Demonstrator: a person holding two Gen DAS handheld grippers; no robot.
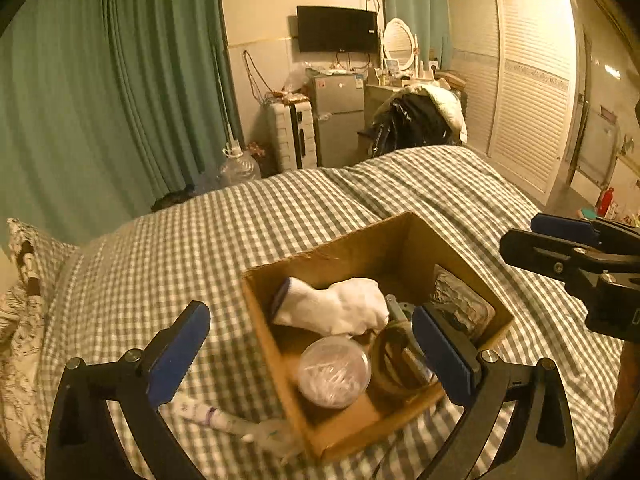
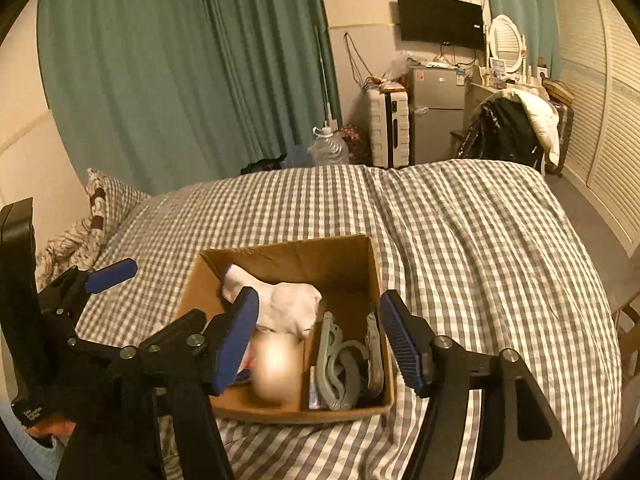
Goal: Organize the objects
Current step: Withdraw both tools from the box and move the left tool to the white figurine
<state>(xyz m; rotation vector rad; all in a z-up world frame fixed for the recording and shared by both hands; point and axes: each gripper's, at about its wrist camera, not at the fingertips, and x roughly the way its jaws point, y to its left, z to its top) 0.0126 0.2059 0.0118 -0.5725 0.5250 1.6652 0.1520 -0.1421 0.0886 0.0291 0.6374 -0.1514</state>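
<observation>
My left hand-held gripper (image 1: 308,350) hangs spread wide and empty over the near-left corner of the cardboard box (image 1: 460,256) on the checked bed (image 1: 280,216); my right hand-held gripper (image 2: 318,338) gapes empty above the same box; inside I see a white sock (image 1: 340,306), a round clear tub (image 1: 334,372) and a grey folding hanger (image 2: 336,364); a small tube (image 1: 212,416) lies on the cover just beside the box.
</observation>
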